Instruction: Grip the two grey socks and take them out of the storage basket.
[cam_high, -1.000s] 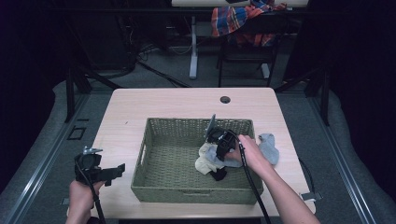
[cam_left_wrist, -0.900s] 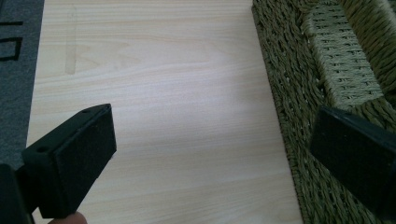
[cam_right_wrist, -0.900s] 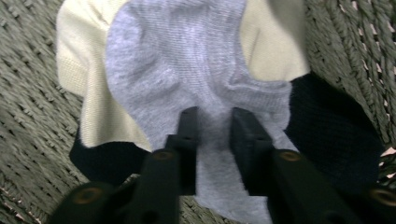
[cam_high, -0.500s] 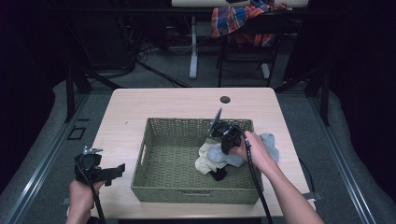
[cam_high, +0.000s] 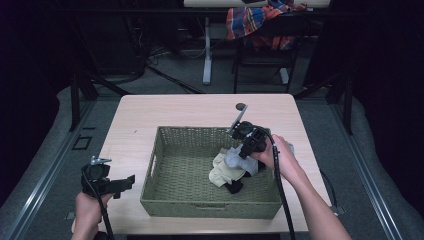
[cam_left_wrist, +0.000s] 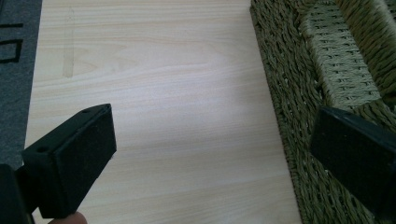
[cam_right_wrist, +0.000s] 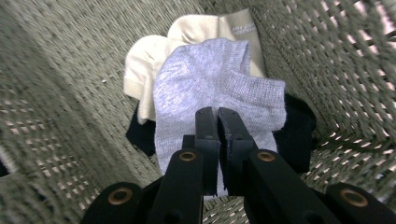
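A woven basket (cam_high: 150, 170) stands in the middle of the light wooden table (cam_high: 190, 112). My right gripper (cam_high: 240, 156) hangs over the basket's right side, shut on a grey sock (cam_high: 234, 160) that dangles from it. In the right gripper view the jaws (cam_right_wrist: 217, 116) pinch the grey sock (cam_right_wrist: 205, 84) at its upper edge. Below it lie a cream sock (cam_right_wrist: 144, 60) and a black sock (cam_right_wrist: 299, 126) on the basket floor (cam_right_wrist: 60, 70). My left gripper (cam_high: 127, 181) is held open at the table's left front, with bare table between its pads (cam_left_wrist: 74, 158).
Another grey sock (cam_high: 291, 148) lies on the table just right of the basket, behind the right hand. A small dark round thing (cam_high: 241, 106) sits near the table's far edge. The basket wall (cam_left_wrist: 299, 84) is close to the left gripper's right jaw.
The right gripper has risen from the pile of socks, lifting the grey sock clear of the cream and black ones. The left hand has stayed in place.
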